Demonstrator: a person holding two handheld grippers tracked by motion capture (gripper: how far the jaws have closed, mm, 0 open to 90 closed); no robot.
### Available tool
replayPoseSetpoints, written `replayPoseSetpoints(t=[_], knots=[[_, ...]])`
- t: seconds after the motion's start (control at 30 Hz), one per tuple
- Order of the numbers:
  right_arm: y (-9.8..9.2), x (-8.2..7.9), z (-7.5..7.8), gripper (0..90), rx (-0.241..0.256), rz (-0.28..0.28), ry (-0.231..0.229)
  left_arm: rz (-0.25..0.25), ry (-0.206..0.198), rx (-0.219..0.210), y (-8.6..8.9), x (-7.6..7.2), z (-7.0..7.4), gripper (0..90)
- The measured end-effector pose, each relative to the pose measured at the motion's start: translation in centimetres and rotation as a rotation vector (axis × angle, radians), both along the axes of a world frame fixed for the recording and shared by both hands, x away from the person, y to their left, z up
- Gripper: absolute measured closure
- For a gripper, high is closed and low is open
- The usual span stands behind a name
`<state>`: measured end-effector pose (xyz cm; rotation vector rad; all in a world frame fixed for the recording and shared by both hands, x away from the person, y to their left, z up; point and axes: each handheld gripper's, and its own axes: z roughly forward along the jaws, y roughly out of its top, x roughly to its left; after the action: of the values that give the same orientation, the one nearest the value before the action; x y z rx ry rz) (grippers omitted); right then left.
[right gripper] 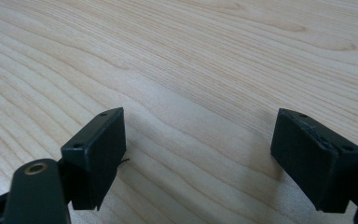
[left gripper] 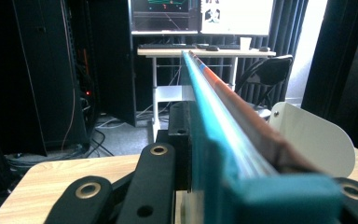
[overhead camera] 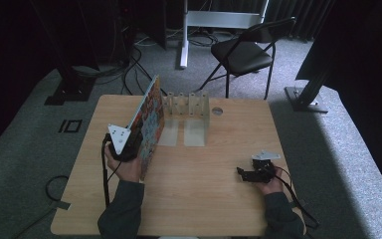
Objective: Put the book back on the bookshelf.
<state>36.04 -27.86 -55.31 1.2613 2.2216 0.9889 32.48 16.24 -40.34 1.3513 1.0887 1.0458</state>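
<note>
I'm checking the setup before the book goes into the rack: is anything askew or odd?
Only the book: the left gripper holds it on edge, leaning, beside the white rack and not yet in a slot. The right gripper rests open on the table, holding nothing.

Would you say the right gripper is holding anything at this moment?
No, the right gripper has its jaws spread wide over the bare wooden table, with nothing between them.

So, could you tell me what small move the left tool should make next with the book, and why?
Probably carry the book forward toward the white rack. The left tool grips it on edge, just short of the rack's slots.
</note>
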Motion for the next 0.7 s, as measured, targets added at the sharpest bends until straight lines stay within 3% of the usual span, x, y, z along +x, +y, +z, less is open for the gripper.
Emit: replayPoseSetpoints(t=[0.7], knots=[[0.00, 0.00, 0.00, 17.6, 0.000, 0.001, 0.000, 0.023, -0.018, 0.006, -0.71, 0.49, -0.44, 80.5]])
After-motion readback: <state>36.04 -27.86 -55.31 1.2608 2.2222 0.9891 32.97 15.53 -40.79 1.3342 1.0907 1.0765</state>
